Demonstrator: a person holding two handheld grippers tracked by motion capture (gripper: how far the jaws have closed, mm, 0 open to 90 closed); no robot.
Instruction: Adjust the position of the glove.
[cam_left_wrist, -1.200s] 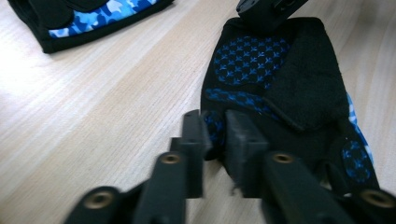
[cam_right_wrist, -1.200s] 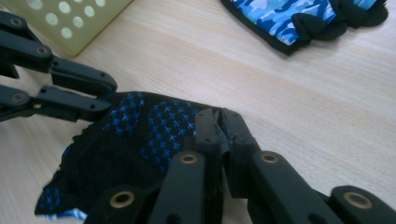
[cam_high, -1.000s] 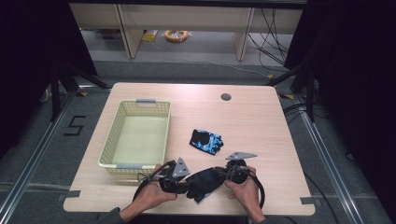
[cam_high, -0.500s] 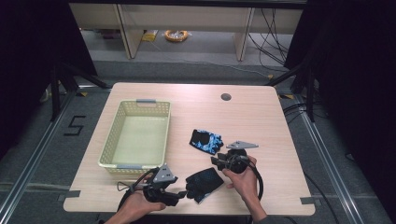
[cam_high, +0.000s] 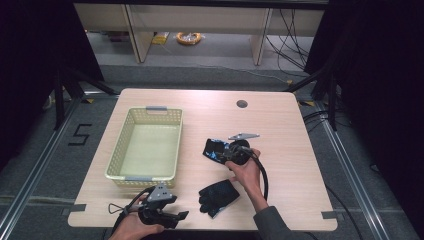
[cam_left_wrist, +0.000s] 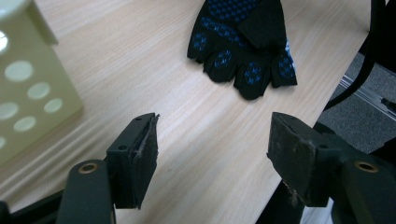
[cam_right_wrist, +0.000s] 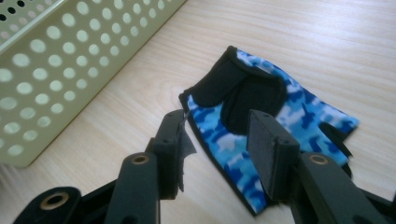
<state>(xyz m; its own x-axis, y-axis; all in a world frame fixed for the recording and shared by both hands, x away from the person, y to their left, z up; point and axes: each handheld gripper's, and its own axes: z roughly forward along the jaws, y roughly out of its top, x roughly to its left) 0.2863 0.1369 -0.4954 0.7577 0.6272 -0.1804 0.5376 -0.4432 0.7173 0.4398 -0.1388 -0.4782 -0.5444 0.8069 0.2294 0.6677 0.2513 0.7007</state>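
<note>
Right gripper sits over the near-right part of the blue camouflage glove, mid-table and right of the basket. In the right gripper view its jaws straddle the glove's near edge, not pressing on it; they have just been opening, so released, with the fabric between and under them. Left gripper is at the near edge of the table, left of the black glove; in the left gripper view its jaws stand wide with bare wood between them, having also just been opening, and the black glove with blue dots lies flat ahead of them, well apart from the pads. Black glove is near the table's near edge, just left of the right forearm. Surroundings: the pale yellow perforated basket occupies the left half of the table, its right wall near the blue glove with a strip of bare wood between, and its near-right corner close beside the left gripper's jaw. A round grommet hole is at the far middle. The right gripper's cable loops along the right forearm. Open room: the whole right side and far strip of the table. Below the near edge a metal floor rail shows.
</note>
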